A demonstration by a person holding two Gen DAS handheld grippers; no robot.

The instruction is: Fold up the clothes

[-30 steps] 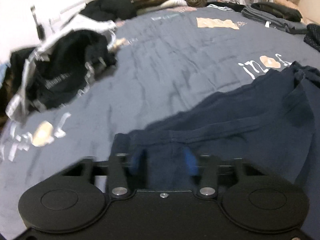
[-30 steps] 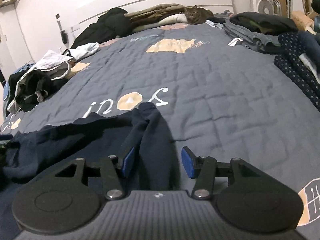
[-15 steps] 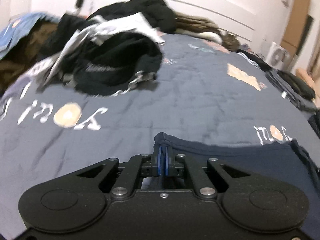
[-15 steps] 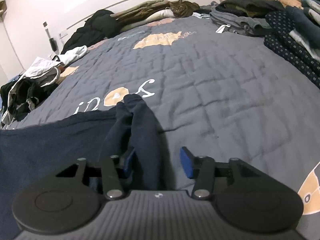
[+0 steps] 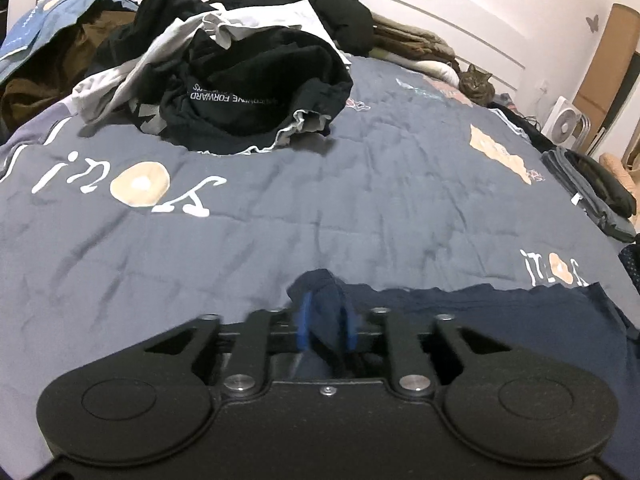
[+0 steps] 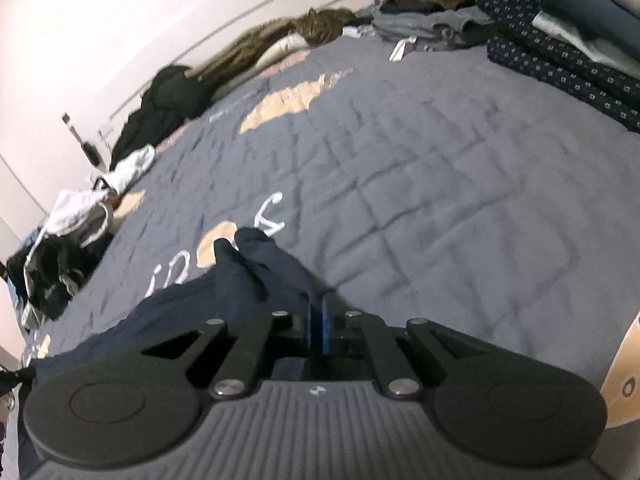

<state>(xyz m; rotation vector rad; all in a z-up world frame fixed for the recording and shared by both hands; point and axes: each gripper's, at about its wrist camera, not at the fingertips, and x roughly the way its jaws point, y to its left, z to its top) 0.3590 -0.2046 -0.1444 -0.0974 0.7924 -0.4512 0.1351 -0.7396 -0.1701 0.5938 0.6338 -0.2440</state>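
Two grippers work one dark navy cloth garment (image 5: 500, 320), which lies spread on a grey-blue quilted bedcover (image 5: 320, 200) printed with white letters and tan shapes.

On the left gripper (image 5: 325, 322), the blue-padded fingers (image 5: 303, 322) stand partly apart, having just been opening; a bunched corner of the navy garment sits between them, and I cannot tell whether the pads press on it. From that corner the garment's edge runs off to the right of the fingers. Beyond the fingers and to their left lies a rumpled heap of black and white clothes (image 5: 240, 80). Far ahead to their right, a tabby cat (image 5: 476, 82) sits by the headboard, with a stack of folded grey and dark clothes (image 5: 592, 188) further right.

On the right gripper (image 6: 316, 330), the fingers have just been closing and now stand pinched together on a fold of the same navy garment (image 6: 256, 272). Its bunched end rises just ahead of the fingers and the rest trails away to their left. To the right of the fingers the bedcover (image 6: 440, 200) is bare. Far ahead on the right lies a dark blue dotted fabric (image 6: 560, 72).
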